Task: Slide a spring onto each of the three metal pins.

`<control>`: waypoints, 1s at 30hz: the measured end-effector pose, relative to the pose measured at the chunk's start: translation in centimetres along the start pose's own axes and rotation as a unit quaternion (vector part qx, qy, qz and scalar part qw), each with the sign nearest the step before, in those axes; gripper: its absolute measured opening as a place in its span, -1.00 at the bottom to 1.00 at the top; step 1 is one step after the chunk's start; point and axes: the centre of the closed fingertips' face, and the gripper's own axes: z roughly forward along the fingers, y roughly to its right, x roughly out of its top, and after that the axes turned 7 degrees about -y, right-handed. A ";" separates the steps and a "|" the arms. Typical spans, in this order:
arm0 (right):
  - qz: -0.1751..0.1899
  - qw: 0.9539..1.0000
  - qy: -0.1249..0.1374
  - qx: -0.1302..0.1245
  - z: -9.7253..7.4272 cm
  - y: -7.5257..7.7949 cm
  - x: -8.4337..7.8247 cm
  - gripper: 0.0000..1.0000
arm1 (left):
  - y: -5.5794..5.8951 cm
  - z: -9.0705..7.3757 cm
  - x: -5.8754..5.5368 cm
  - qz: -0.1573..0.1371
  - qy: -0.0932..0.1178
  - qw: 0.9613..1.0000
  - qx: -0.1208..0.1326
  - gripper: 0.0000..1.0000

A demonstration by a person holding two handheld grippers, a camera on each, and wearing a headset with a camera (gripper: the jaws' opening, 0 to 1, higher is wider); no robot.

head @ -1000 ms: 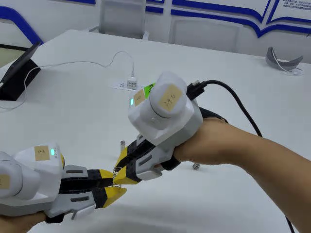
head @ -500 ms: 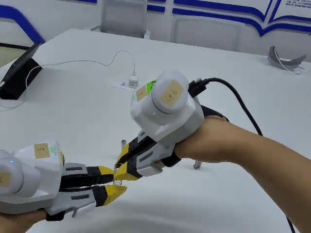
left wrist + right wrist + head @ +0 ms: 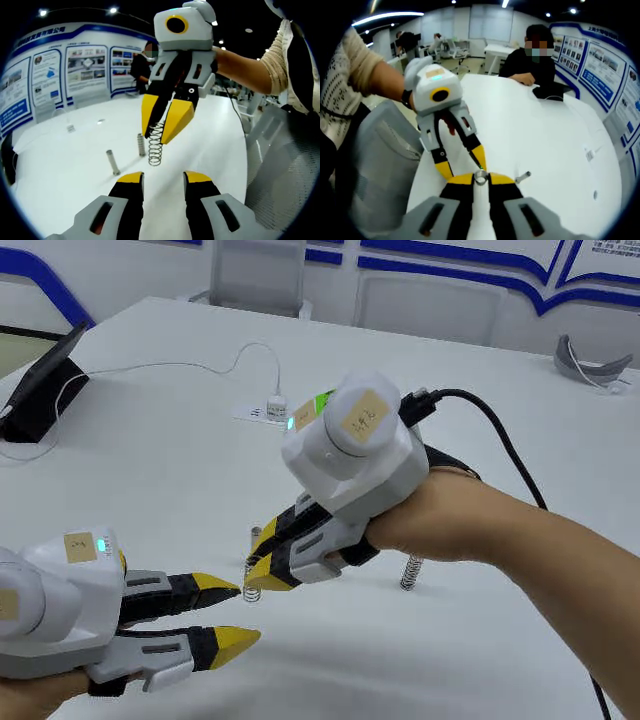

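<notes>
Since the earlier frame, the left gripper (image 3: 246, 613) has been drawn back from the spring (image 3: 252, 590), which it met half a second ago. Its yellow-tipped jaws are now seen parted, with nothing held between them, and a clear gap is left to the spring. In the left gripper view the same jaws (image 3: 162, 180) are seen spread apart below the hanging spring (image 3: 155, 146).

Just right of it, the spring is clamped at its upper end by the right gripper (image 3: 257, 576), and its lower coils hang free below the tips. Whether the white table (image 3: 150, 440) is touched by them cannot be told. In the right gripper view the spring (image 3: 480, 176) is seen end-on between the closed jaws.

A bare pin (image 3: 251, 537) is stood upright on the table just behind the held spring. Further right, a second spring (image 3: 410, 572) is stood on the table beside the person's wrist.
</notes>
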 end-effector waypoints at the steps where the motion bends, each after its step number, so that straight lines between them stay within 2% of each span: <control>1: 0.001 1.000 0.000 -0.002 0.0 0.2 0.0 -0.76 | 0.0 0.0 0.0 -0.002 0.000 1.000 0.001 -0.33; 17: 0.030 0.999 0.003 -0.042 -0.3 4.1 0.1 -0.76 | -0.3 -0.3 -0.4 -0.014 -0.001 1.000 0.007 -0.14; 20: 0.038 0.998 0.004 -0.054 -0.3 5.3 0.3 -0.76 | -0.3 -0.3 -0.5 -0.015 -0.002 1.000 0.007 -0.12; 30: 0.059 0.995 0.008 -0.081 0.2 8.0 0.7 -0.76 | -0.4 -0.4 -0.7 -0.019 -0.003 1.000 0.010 -0.06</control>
